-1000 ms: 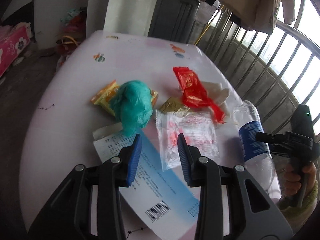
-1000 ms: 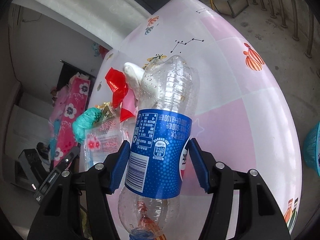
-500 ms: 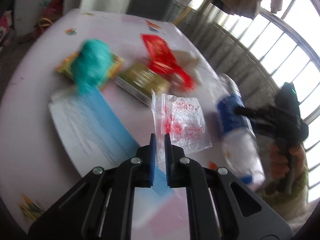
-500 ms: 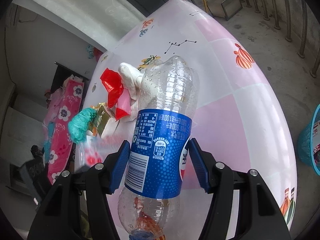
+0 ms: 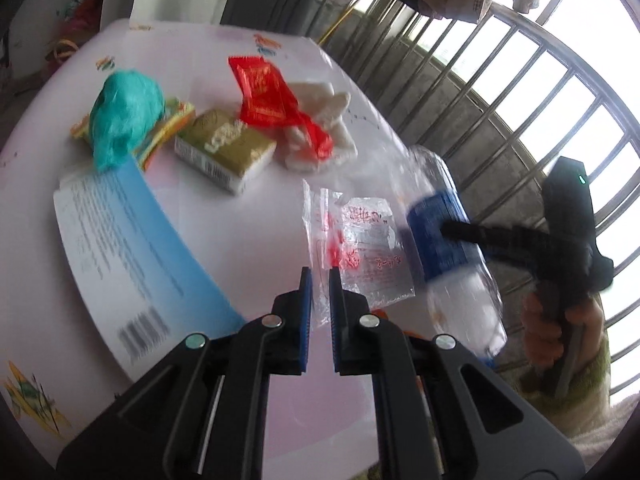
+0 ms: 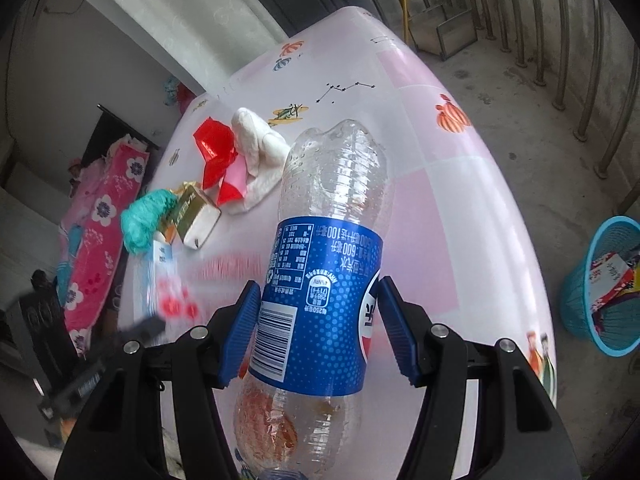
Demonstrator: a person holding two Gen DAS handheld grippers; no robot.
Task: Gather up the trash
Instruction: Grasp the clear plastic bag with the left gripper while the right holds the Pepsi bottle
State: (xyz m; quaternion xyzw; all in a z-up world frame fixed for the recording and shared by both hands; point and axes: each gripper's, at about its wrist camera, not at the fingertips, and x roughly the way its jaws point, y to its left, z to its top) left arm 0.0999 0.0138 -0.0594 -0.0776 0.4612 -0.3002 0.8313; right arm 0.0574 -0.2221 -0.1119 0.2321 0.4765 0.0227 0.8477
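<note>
My left gripper (image 5: 319,280) is shut on the edge of a clear plastic bag with red print (image 5: 362,248) and holds it above the pink table (image 5: 248,216). My right gripper (image 6: 318,320) is shut on an empty clear bottle with a blue label (image 6: 324,280); the bottle also shows in the left wrist view (image 5: 444,236). On the table lie a teal plastic wad (image 5: 126,114), a gold box (image 5: 226,150), a red wrapper (image 5: 272,100), white tissue (image 5: 324,128) and a blue-and-white paper sheet (image 5: 132,240).
A teal waste basket (image 6: 604,284) with paper in it stands on the floor right of the table. Metal railing bars (image 5: 500,92) run along the far right. A yellow snack wrapper (image 5: 168,132) lies under the teal wad.
My left gripper closed on the clear bag and lifted it off the table toward the right. The gold box under it came into view. The right gripper keeps holding the bottle.
</note>
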